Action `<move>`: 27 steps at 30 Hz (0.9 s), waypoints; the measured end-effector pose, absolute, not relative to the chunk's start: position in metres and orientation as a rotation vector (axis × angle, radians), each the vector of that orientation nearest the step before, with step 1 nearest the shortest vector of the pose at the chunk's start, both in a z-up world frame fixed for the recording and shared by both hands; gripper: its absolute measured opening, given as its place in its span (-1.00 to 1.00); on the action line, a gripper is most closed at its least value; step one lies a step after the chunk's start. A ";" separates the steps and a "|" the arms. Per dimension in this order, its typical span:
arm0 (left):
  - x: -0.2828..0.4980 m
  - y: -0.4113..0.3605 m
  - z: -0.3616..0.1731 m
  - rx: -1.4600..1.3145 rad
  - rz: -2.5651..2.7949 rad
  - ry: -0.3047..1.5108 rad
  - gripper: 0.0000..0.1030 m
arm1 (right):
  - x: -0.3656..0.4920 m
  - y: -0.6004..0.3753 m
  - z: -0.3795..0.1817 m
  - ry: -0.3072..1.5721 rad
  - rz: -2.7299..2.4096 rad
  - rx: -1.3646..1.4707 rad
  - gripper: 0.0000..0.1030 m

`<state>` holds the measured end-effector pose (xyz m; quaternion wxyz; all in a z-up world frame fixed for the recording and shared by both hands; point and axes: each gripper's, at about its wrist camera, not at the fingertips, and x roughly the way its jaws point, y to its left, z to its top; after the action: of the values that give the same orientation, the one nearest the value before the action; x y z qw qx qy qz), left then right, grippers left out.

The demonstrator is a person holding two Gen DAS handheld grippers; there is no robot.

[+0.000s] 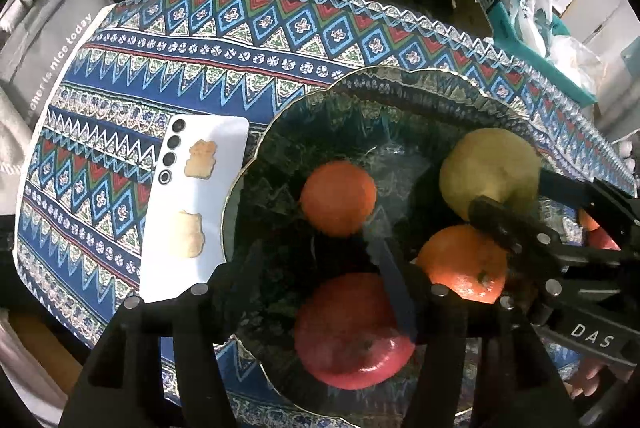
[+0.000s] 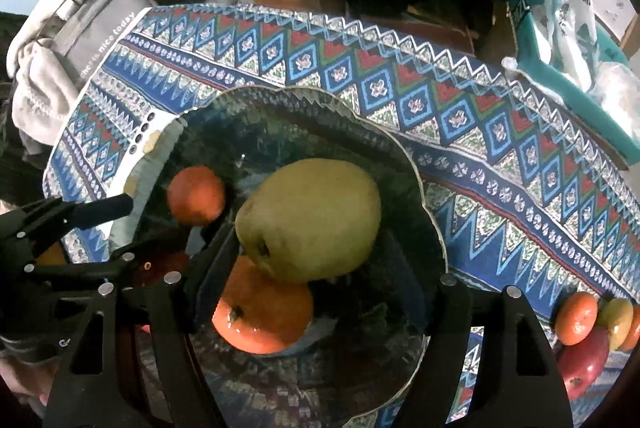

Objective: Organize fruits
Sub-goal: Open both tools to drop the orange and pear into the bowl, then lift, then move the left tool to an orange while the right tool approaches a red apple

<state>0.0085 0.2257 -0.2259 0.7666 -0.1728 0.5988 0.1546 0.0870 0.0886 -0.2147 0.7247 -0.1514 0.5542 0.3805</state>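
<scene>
A glass bowl (image 1: 248, 167) (image 2: 428, 187) on the patterned cloth holds a yellow-green pear (image 1: 492, 167) (image 2: 312, 220), two oranges (image 1: 338, 197) (image 1: 464, 264) (image 2: 196, 193) (image 2: 260, 312) and a red apple (image 1: 352, 332). My left gripper (image 1: 320, 268) is open over the bowl, its fingers astride the red apple without gripping it. My right gripper (image 2: 316, 268) (image 1: 516, 203) is open around the pear, which rests on the near orange in the bowl.
A white phone (image 1: 196, 203) lies left of the bowl. More fruit, an orange (image 2: 576, 318), a yellow fruit (image 2: 618, 320) and a red apple (image 2: 584, 364), sits on the cloth at right. Grey clothes (image 2: 80, 27) and a teal bag (image 2: 560, 59) lie at the table edges.
</scene>
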 end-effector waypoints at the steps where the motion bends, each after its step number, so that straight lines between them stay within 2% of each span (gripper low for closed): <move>1: 0.008 0.227 -0.224 -0.381 0.332 1.298 0.23 | 0.087 0.088 -0.212 1.218 0.839 -0.327 0.48; 12: -0.002 0.218 -0.192 -0.366 0.301 1.243 0.31 | 0.093 0.057 -0.167 1.144 0.800 -0.231 0.54; 27: -0.002 0.177 -0.149 -0.305 0.217 1.160 0.39 | 0.077 0.004 -0.119 1.048 0.726 -0.265 0.56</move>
<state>-0.0018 0.1774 -0.1494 0.8198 -0.1433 0.5449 0.1019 0.0773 0.0038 -0.1194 0.7954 -0.1235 0.4876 0.3381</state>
